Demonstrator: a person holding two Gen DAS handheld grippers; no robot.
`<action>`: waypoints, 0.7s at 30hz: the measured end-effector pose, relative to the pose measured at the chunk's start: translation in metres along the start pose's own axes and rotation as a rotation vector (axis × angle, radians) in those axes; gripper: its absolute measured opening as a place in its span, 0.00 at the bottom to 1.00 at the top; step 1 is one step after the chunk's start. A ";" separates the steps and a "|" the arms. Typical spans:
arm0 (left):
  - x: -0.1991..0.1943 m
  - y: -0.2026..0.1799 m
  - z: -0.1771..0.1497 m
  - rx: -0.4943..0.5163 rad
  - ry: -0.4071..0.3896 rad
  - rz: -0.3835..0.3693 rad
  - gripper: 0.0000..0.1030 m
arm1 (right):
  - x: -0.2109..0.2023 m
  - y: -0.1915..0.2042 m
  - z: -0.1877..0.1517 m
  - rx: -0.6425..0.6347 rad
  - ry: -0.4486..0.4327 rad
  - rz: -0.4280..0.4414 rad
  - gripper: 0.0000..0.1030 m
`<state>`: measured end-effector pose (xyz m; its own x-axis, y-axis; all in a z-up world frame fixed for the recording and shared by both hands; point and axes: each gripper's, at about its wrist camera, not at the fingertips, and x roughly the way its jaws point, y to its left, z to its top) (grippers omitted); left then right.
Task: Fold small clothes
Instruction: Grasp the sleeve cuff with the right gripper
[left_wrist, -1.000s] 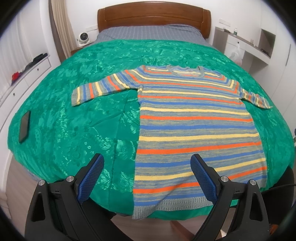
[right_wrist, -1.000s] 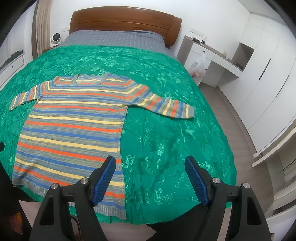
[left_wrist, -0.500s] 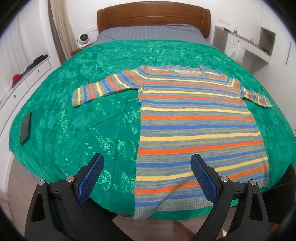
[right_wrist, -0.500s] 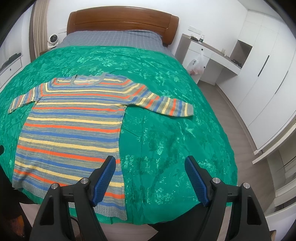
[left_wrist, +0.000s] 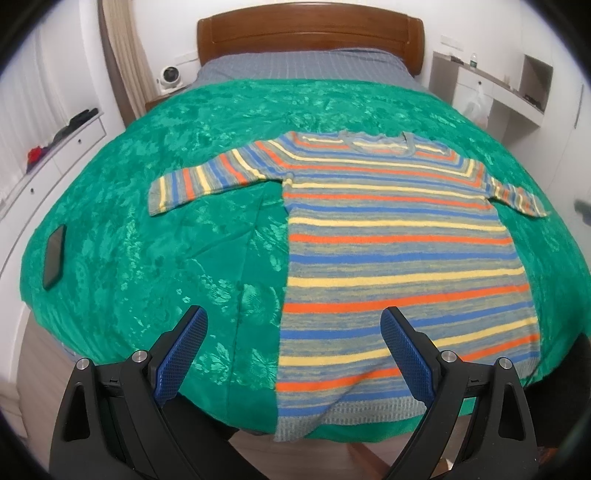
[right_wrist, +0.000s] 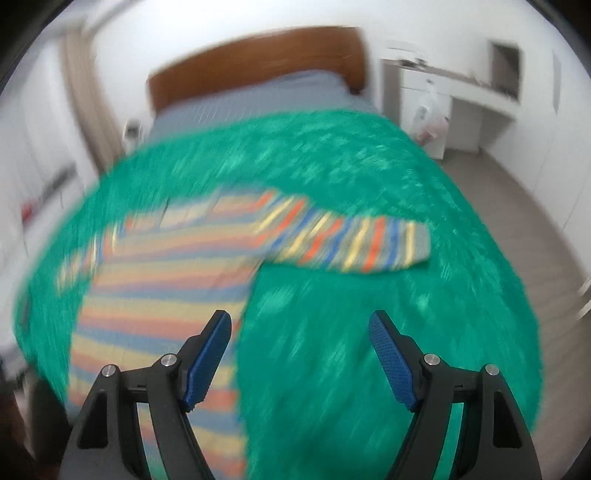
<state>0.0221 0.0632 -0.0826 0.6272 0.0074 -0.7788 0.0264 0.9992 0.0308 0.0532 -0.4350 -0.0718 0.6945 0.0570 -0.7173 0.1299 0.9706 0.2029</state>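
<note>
A striped sweater (left_wrist: 399, 251) in orange, blue, yellow and grey lies flat on the green bedspread (left_wrist: 166, 266), both sleeves spread out. My left gripper (left_wrist: 293, 321) hovers open over the near edge of the bed, its right finger above the sweater's hem area, nothing between the pads. The right wrist view is motion-blurred: my right gripper (right_wrist: 299, 325) stands open above the bedspread (right_wrist: 351, 350) just right of the sweater's body (right_wrist: 162, 280), with the right sleeve (right_wrist: 351, 240) stretched out ahead of it. Neither gripper touches the cloth.
A dark phone (left_wrist: 54, 256) lies on the bedspread near its left edge. The wooden headboard (left_wrist: 306, 33) and grey bedding are at the far end. White drawers (left_wrist: 55, 155) run along the left, a white desk (left_wrist: 491, 85) at the right. Wooden floor (right_wrist: 524, 206) lies beside the bed.
The right gripper has swung quickly and rolled, so the sleeve now lies ahead of it and the view is blurred. The left gripper and the sweater have stayed put.
</note>
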 end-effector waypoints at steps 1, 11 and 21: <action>-0.001 0.002 0.001 -0.010 -0.002 0.003 0.94 | 0.019 -0.036 0.014 0.078 0.000 0.014 0.74; 0.019 0.003 0.006 -0.026 0.071 0.053 0.95 | 0.164 -0.191 0.034 0.658 0.160 0.174 0.59; 0.039 -0.006 0.013 -0.012 0.103 0.061 0.95 | 0.187 -0.177 0.055 0.442 0.242 -0.083 0.00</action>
<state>0.0567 0.0569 -0.1047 0.5442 0.0719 -0.8359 -0.0189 0.9971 0.0735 0.1989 -0.6094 -0.2054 0.4922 0.0874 -0.8661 0.5006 0.7856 0.3637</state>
